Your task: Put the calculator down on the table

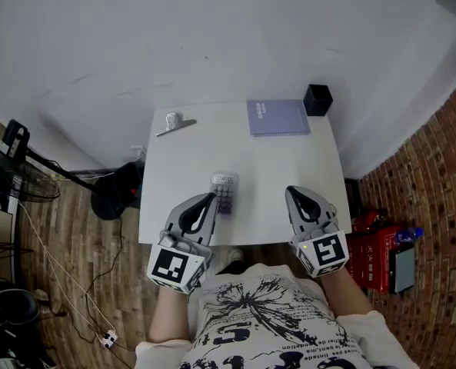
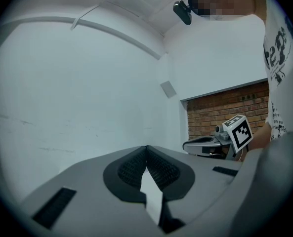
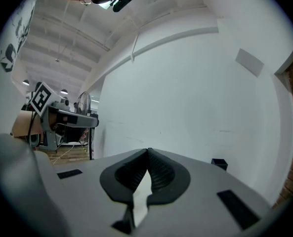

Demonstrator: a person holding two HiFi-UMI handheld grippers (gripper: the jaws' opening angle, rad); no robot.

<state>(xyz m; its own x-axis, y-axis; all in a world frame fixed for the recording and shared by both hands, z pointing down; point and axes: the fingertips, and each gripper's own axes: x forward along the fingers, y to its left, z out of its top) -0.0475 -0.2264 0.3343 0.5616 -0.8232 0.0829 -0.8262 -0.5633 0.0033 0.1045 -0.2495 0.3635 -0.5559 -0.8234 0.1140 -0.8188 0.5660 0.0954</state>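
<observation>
The person's printed shirt (image 1: pixel 267 323) fills the bottom of the head view, nearest the camera. Beyond it stands the white table (image 1: pixel 183 160). The calculator (image 1: pixel 224 193) already lies flat on it, and everything else is placed from that. The left gripper (image 1: pixel 211 197) sits just to the calculator's left on the side nearest the person. Its own view shows the left gripper (image 2: pixel 146 147) with jaws pressed together and nothing between them. The right gripper (image 1: pixel 291 192) is well to the calculator's right and level with it. Its own view likewise shows the right gripper (image 3: pixel 147 151) with jaws closed and empty. A purple notebook (image 1: pixel 277 118) lies beyond the calculator and to its right, by the table's far edge. A small black holder (image 1: pixel 317 99) stands further right of the notebook, at the corner. A metal clip (image 1: pixel 174 122) lies beyond the calculator and to its left. The task looks finished, so the risk now is disturbing it. The left gripper's tip is so close that the head view may show either contact or a slight gap. A careless sideways swing as that hand pulls away could push the calculator askew or drag it toward the near edge. The notebook, holder and clip are too far off to be in danger.
</observation>
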